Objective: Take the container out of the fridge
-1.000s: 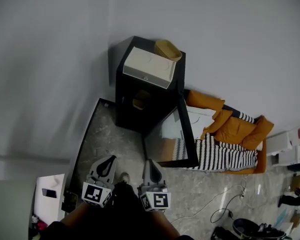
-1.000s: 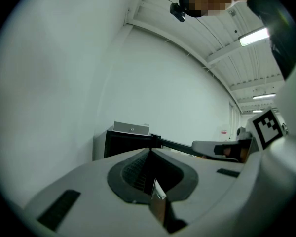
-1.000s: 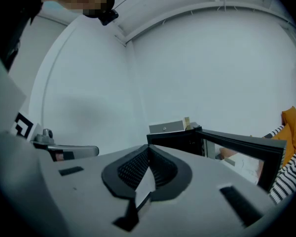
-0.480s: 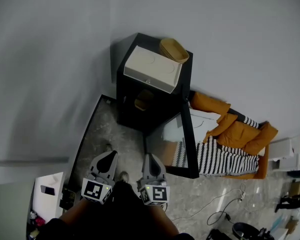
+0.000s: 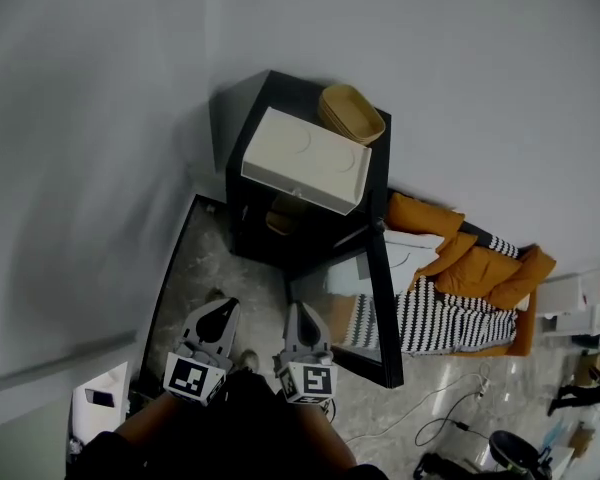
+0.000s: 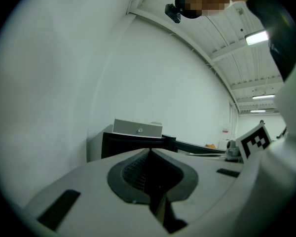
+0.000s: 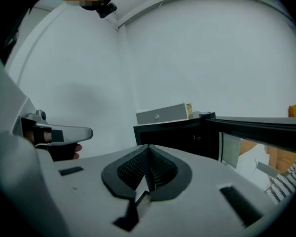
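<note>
The small tan container [image 5: 282,220] sits inside the low black fridge [image 5: 242,183], on an inner shelf in the upper part of the cabinet. It is partly hidden under the overhang of what lies on top, and its exact form cannot be made out. Nothing touches it.

The fridge's black-framed glass door [image 5: 345,286] stands open, swung out to the fridge's right side. On the fridge top rests a flat white rectangular box [image 5: 305,158]. Just behind it, against the wall, is a tan oval basket [image 5: 352,114].

The fridge stands on a grey marbled floor [image 5: 235,283] against a plain white wall [image 5: 100,118].

The left gripper [image 5: 218,314] and the right gripper [image 5: 302,318] are held side by side low in front of the person, well short of the fridge. Both point toward its open front. Each gripper's own view shows its jaws pressed together with nothing between them. The fridge [image 6: 133,144] and the white box [image 6: 137,128] appear beyond the left gripper [image 6: 150,152]. Beyond the right gripper [image 7: 148,147], the open door [image 7: 256,127] runs off to the right.

To the right of the door, an orange padded jacket [image 5: 470,258] lies over a black-and-white striped cloth [image 5: 432,320].
</note>
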Tool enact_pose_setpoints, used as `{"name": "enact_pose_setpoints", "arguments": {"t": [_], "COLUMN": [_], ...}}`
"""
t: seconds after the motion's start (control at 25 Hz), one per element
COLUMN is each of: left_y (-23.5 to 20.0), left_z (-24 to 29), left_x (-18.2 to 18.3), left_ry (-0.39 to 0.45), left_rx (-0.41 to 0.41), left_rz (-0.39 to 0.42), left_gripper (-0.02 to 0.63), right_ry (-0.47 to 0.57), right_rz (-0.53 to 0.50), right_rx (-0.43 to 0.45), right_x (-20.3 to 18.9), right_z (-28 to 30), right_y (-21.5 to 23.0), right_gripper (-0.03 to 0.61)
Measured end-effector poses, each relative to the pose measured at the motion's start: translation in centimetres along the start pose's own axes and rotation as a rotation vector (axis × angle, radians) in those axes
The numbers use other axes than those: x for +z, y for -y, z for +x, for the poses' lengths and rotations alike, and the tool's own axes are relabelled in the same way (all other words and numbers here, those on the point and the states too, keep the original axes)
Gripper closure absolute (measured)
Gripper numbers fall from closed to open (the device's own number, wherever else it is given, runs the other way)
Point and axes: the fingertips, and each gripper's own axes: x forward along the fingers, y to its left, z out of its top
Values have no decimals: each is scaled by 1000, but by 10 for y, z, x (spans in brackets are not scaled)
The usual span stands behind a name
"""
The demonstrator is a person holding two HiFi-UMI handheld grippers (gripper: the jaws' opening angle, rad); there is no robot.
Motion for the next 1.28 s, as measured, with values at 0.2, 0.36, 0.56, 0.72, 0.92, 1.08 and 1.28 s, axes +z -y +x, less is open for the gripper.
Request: {"name": "enact_pose_setpoints", "arguments": {"t": [0.2,0.36,0.56,0.72,0.92,1.08,1.28], "left_y": [-30,-44,-49,-57,-69,-75,-82], "left_z": [31,50,65,73,84,91,96], "left_x": [9,7,-6,-10,-21,-28,-40], "left_ry": [11,9,-22,-18,-36,-41,-58], "left_rx": [9,8,2,10,24,30,32], "left_rz": [3,-12,-53,-69,-92,-108,-123], "left_gripper": [607,607,607,607,607,607,607], "right_ry": [-30,-58,-105,-151,-234,-324,-398], "right_rz": [0,-19,-76,-139,-206,-257,-350], "right_rx": [-12,-12,3,7,23,58,87], "right_x": [-12,-25,-48,-73,-115,-156,-196], "right_z": [41,72,104,130,157,181,205], "right_y": [10,19,32,43,55,63,76], "right_gripper": [578,577,577,577,577,577,575]}}
